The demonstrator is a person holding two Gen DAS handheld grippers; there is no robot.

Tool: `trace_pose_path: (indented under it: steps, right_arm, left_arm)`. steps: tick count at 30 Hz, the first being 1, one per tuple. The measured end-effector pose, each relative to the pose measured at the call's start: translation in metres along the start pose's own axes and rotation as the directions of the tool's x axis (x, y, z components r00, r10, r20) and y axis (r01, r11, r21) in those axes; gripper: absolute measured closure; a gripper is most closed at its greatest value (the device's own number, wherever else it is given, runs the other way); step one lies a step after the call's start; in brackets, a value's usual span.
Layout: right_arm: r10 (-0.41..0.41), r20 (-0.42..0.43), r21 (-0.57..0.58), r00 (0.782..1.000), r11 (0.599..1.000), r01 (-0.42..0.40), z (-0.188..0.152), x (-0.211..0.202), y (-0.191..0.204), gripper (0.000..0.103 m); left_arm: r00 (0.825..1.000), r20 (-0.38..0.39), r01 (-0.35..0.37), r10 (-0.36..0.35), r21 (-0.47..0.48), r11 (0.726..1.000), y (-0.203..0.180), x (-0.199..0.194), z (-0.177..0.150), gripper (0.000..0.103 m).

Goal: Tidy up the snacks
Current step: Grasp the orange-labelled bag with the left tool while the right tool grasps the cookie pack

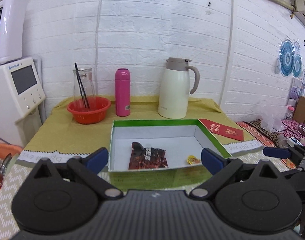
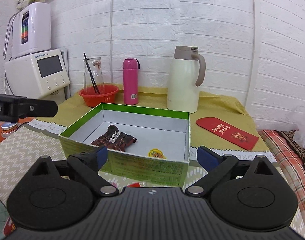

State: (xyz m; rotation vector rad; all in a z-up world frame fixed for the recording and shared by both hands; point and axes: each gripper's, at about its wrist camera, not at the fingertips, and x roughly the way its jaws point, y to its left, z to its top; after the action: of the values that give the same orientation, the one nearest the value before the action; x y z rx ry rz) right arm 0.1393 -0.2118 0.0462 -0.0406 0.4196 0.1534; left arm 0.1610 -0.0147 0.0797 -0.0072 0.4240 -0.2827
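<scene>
A green box with a white inside [image 1: 210, 134] [image 2: 187, 128] stands on the table. In it lie a dark red snack packet [image 1: 148, 157] [image 2: 114, 139] and a small yellow snack [image 1: 192, 159] [image 2: 156, 153]. My left gripper [image 1: 154, 160] is open and empty just before the box's near wall. My right gripper [image 2: 152, 157] is open and empty in front of the box's near wall. A red wrapper [image 2: 135, 185] peeks out under the right gripper. The right gripper's finger [image 1: 276, 152] shows at the right of the left wrist view.
Behind the box stand a red basket [image 1: 88, 110] with a glass jug [image 1: 83, 86], a pink bottle [image 1: 122, 92] and a cream thermos [image 1: 175, 90]. A red envelope [image 1: 222, 129] [image 2: 228, 133] lies right of the box. A white appliance [image 1: 16, 88] stands left.
</scene>
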Motion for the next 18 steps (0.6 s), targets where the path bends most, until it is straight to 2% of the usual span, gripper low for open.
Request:
trace_pose_path:
  steps: [8, 13, 18]
  right_arm:
    - [0.014, -0.049, 0.044, 0.999, 0.999, -0.012, -0.063, -0.059, 0.009, 0.000]
    - [0.038, -0.128, 0.086, 0.991, 0.996, -0.027, -0.107, -0.075, 0.014, 0.000]
    - [0.065, -0.195, 0.111, 0.979, 0.993, -0.044, -0.134, -0.074, 0.025, 0.000]
  left_arm:
    - [0.992, -0.092, 0.086, -0.087, -0.019, 0.996, -0.005, -0.055, -0.075, 0.005]
    - [0.978, -0.159, 0.119, -0.133, -0.091, 0.989, -0.002, -0.066, -0.117, 0.005]
    - [0.956, -0.205, 0.192, -0.208, -0.096, 0.977, -0.013, -0.063, -0.133, 0.005]
